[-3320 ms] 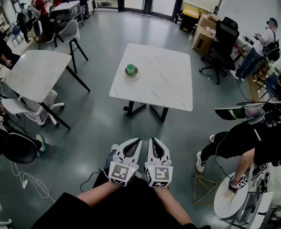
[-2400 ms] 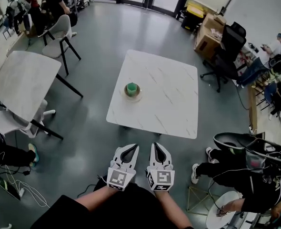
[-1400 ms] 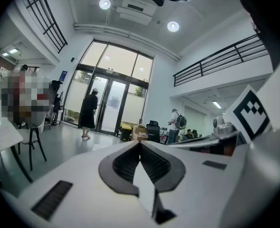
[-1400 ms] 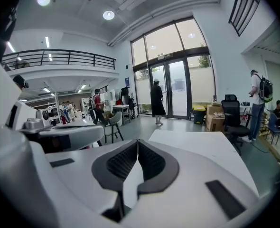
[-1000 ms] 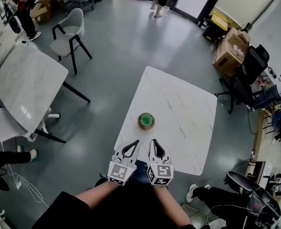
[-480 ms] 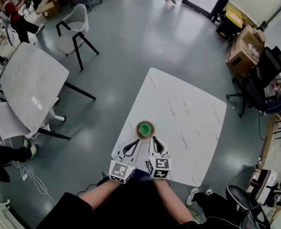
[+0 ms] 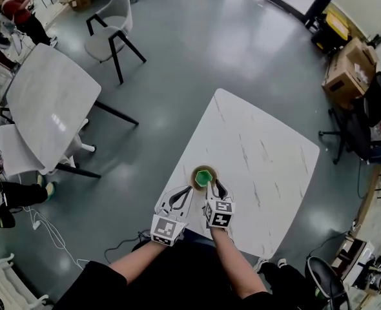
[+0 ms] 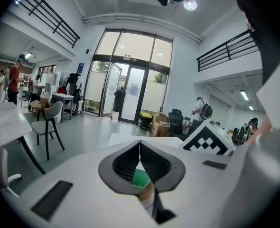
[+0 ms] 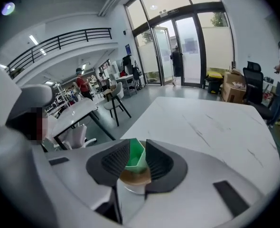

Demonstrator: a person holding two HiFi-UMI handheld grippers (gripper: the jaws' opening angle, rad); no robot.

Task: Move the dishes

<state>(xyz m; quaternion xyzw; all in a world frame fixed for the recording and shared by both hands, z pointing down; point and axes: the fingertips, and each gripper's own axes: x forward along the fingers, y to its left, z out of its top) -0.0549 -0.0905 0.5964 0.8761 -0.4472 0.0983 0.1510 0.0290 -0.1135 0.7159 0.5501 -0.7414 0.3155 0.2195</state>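
Head view: green cup (image 7: 204, 177) near table (image 7: 268, 173) edge.

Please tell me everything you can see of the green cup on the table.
The green cup has angular, faceted walls, a hexagon from above, and looks like plastic. It stands upright on a brown saucer near the edge of the white marble table. The right tool, jaws apart, frames it; contact is unclear.
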